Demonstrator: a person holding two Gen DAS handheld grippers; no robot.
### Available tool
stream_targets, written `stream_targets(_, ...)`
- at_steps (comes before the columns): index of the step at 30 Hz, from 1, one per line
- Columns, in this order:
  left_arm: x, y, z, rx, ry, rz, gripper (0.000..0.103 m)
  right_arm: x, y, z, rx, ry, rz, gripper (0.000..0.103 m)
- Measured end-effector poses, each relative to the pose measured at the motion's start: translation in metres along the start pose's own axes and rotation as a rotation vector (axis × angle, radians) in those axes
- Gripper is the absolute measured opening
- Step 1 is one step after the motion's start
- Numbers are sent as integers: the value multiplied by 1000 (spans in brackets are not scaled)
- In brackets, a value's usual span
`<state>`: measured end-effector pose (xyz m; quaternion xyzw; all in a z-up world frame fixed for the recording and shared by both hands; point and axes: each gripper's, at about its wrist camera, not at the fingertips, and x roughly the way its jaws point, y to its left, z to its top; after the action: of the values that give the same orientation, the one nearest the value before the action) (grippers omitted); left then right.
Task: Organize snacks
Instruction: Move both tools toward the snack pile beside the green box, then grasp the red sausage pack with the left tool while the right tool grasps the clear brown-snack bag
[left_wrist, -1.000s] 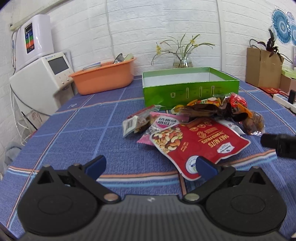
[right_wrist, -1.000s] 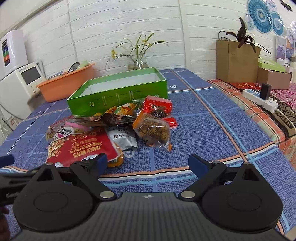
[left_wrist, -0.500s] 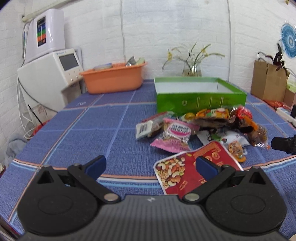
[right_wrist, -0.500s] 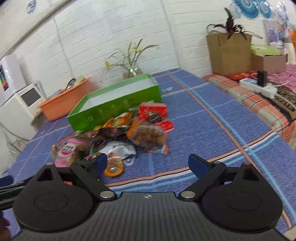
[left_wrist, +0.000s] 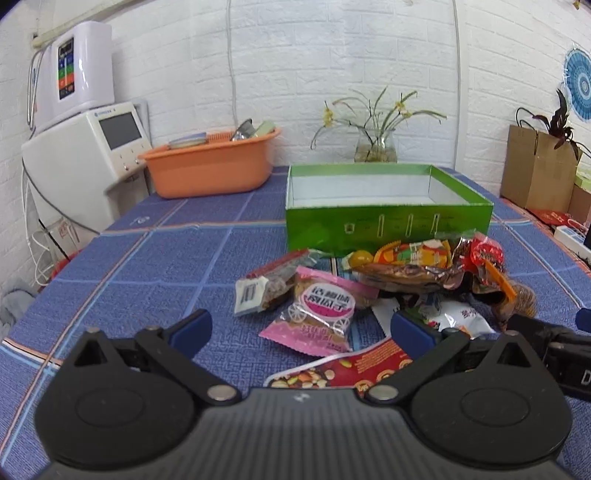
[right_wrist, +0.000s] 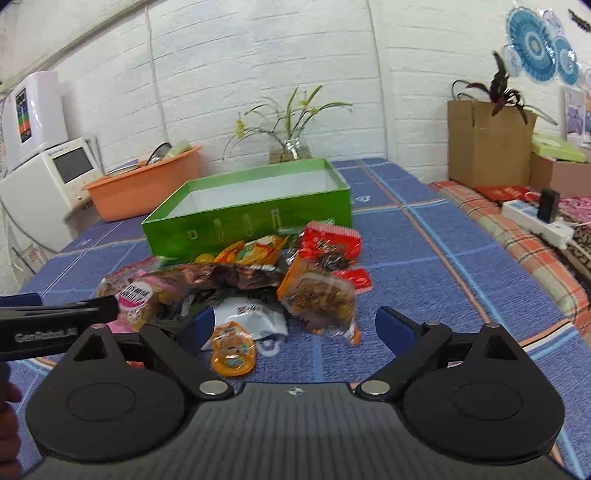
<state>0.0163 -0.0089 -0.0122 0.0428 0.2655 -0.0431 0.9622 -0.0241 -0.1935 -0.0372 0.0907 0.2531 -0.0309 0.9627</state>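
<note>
One green box (left_wrist: 388, 227), one orange basin (left_wrist: 210, 171), one vase (left_wrist: 375, 147), two tools (left_wrist: 299, 328)

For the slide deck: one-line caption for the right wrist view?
Open right gripper faces a snack pile before an empty green box on a blue tablecloth.

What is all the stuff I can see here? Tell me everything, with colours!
green box: one, green outside, white inside, open, behind the snacks
snack packets: a heap, mixed colours, on the table in front of the box
pink packet: one, pink, left side of the heap
nuts bag: one, red, nearest edge, partly hidden
orange jelly cup: one, orange, front of heap
tablecloth: one, blue checked
orange tub: one, back left, holds dishes
flower vase: one, clear glass, behind the box
white machine: one, far left
paper bag: one, brown, back right
power strip: one, white, right
left gripper: black, blue fingers, open
right gripper: same, open
</note>
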Motion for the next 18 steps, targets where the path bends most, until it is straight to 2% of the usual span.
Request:
stream_targets(11, 6, 4, -4, -17, 26, 3, 103, 7, 2, -2, 30, 45, 29, 103)
stream_targets(14, 4, 8, -7, -23, -6, -19, 103, 8, 0, -4, 51, 56, 71, 103)
stream_targets(18, -4, 24, -19, 2, -127, -51, 103, -6, -10, -7, 61, -83, 155, 103)
